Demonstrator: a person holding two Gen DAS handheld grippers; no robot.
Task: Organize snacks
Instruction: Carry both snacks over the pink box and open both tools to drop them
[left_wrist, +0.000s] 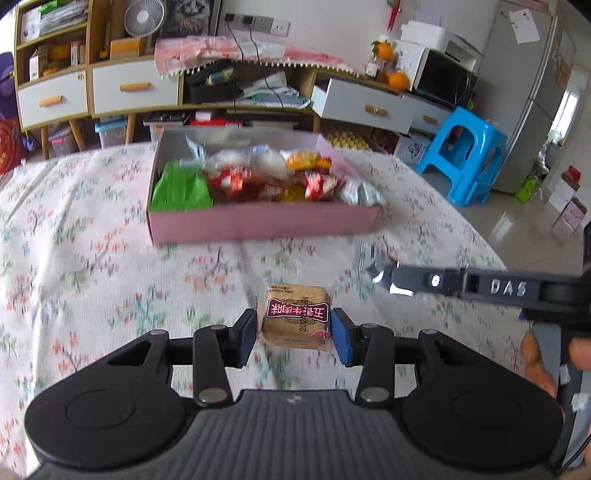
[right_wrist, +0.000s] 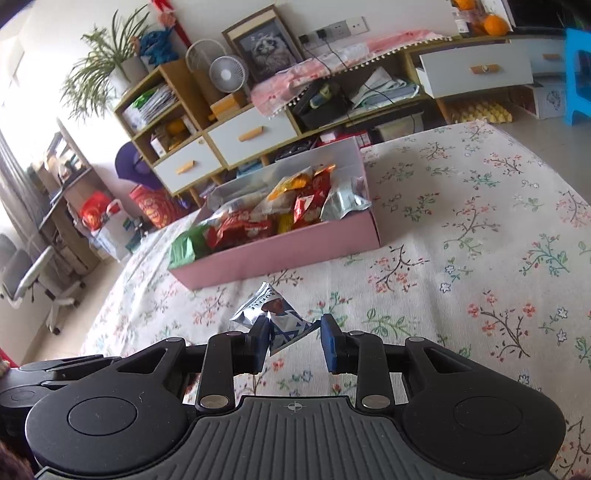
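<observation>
In the left wrist view my left gripper (left_wrist: 294, 332) is shut on a square brown biscuit packet (left_wrist: 295, 310) with a dark red label, held above the floral tablecloth. Straight ahead stands the pink box (left_wrist: 258, 225), filled with several wrapped snacks in green, red, yellow and silver. My right gripper (left_wrist: 399, 282) reaches in from the right with a blurred silver wrapper at its tip. In the right wrist view the right gripper (right_wrist: 294, 326) is shut on a crumpled silver-and-blue snack packet (right_wrist: 273, 306), short of the pink box (right_wrist: 280, 258).
The floral tablecloth (right_wrist: 461, 258) covers the table around the box. Behind the table stand a wooden cabinet with white drawers (left_wrist: 133, 88), a blue plastic stool (left_wrist: 465, 155) on the right, and an office chair (right_wrist: 33, 280) on the floor at the left.
</observation>
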